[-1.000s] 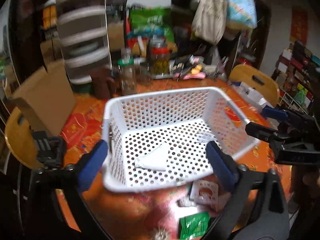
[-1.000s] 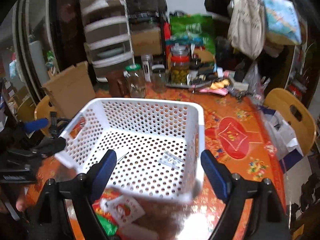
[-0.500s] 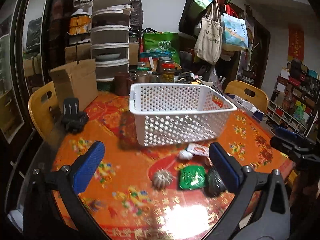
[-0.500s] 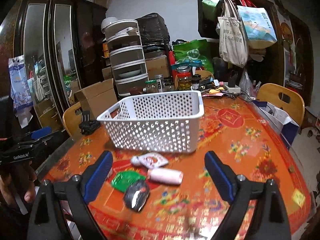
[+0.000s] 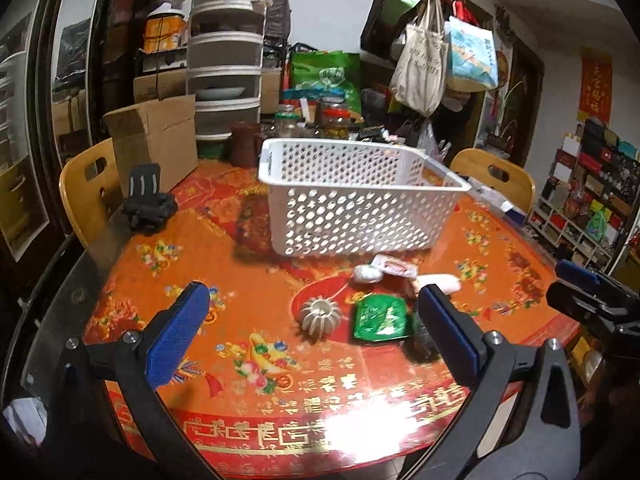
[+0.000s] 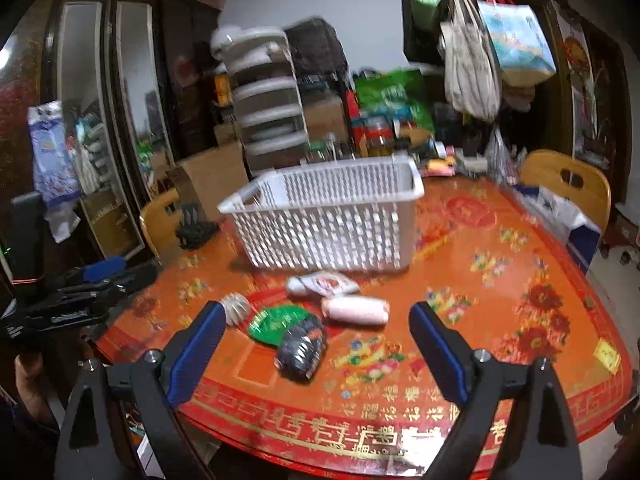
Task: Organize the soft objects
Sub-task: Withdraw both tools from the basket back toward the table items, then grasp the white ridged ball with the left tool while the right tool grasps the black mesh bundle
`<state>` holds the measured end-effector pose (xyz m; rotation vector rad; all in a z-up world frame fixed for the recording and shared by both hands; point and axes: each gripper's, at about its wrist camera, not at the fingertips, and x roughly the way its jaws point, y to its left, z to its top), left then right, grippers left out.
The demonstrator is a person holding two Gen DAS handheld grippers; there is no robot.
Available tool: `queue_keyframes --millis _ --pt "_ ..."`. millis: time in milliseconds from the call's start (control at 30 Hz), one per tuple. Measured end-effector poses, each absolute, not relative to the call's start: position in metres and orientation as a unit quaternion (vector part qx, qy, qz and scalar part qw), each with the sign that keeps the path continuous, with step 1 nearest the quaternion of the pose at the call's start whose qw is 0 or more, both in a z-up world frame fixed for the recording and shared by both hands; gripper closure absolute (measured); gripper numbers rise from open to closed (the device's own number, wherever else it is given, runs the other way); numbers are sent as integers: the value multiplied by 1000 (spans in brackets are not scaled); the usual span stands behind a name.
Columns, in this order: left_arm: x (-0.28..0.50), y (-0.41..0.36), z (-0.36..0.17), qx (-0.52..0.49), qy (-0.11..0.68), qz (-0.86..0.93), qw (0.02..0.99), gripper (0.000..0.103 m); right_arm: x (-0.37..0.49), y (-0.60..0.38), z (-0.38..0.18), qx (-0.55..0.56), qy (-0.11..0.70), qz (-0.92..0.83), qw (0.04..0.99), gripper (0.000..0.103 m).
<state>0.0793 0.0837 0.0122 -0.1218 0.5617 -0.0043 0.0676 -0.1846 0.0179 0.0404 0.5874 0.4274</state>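
Orange cloth: a glossy floral table (image 6: 500, 320) carries everything you are about to sort, seen from both wrists.
Basket: the white perforated basket (image 5: 360, 204) stands past the pile, toward the far side of the table.
Soft objects: a dark bundle (image 6: 300, 346), a green packet (image 6: 276, 322), a pink roll (image 6: 356, 310), a red-and-white pouch (image 6: 326, 283) and a ribbed pale ball (image 5: 320, 316) lie clustered between you and the basket.
Right gripper (image 6: 316, 354): your jaws stand wide apart with nothing in them; the dark bundle lies just ahead, framed between the blue pads.
Left gripper (image 5: 312, 338): also spread and empty, with the ribbed ball ahead between its pads.
Key relation: the pink roll lies crosswise to your right gripper, long axis running left to right, so the right hand looks better placed for it.
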Motion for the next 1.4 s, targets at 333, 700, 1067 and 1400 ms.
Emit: queue_keyframes --millis 333,700,1067,1400 --pt "134 82 -64 -60 357 -5 932 0 103 -158 -57 16 370 212 904 33" --pt "158 77 -90 -58 371 -15 927 2 113 -140 -78 9 383 232 894 41" --pt "171 68 -97 -43 378 -15 925 24 120 -131 -84 11 390 249 886 50" --pt "176 64 -100 -36 385 -15 922 39 122 -130 -86 10 391 257 884 51"
